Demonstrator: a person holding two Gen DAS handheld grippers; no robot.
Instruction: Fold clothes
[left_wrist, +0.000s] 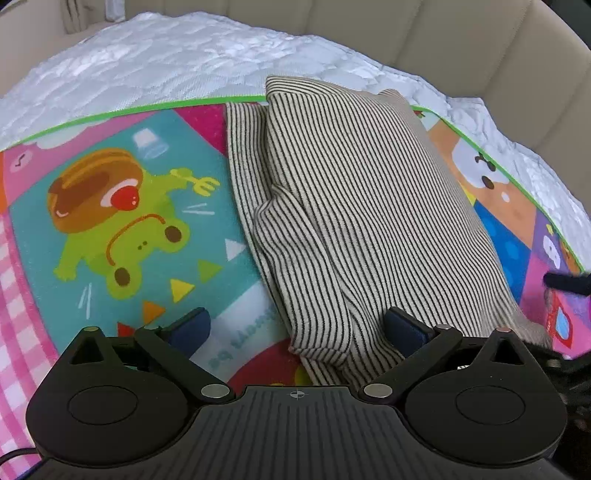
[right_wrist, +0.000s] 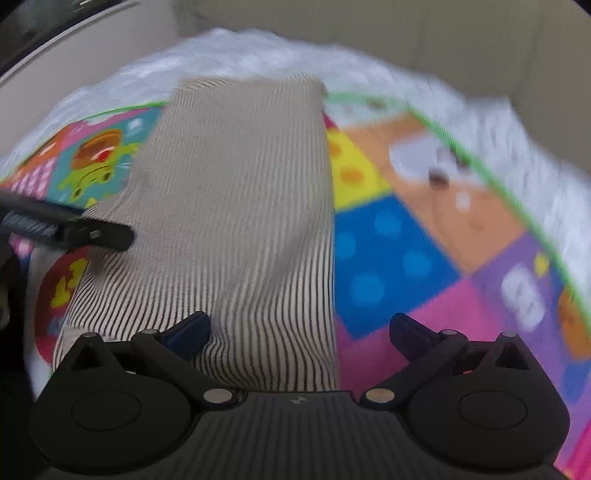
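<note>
Striped garment (left_wrist: 351, 221) is folded into a long, narrow bundle, cream with thin dark stripes, lying on the cartoon play mat (left_wrist: 122, 221). It runs from near to far; its far end reaches the mat's green border (left_wrist: 110, 114). On its left side a lower striped layer sticks out past the top fold.

Mat sits on a white quilted bed cover (left_wrist: 166, 62); beige padded panels (left_wrist: 461, 40) behind it.

Left claw (left_wrist: 295, 328): released, jaws spread wide, nothing held. Right pad (left_wrist: 404, 326) sits over the garment's near end, left pad (left_wrist: 190, 326) over bare mat next to the frog print (left_wrist: 122, 236). Contact with the cloth: cannot tell.

Right claw (right_wrist: 299, 332): also released, jaws wide apart, empty. Left pad (right_wrist: 188, 332) is over the garment's near right part, right pad (right_wrist: 410, 332) over pink mat. Right wrist view is motion-blurred.

A dark bar enters that view from the left, over the garment's left edge; probably part of the left claw, not certain.
</note>
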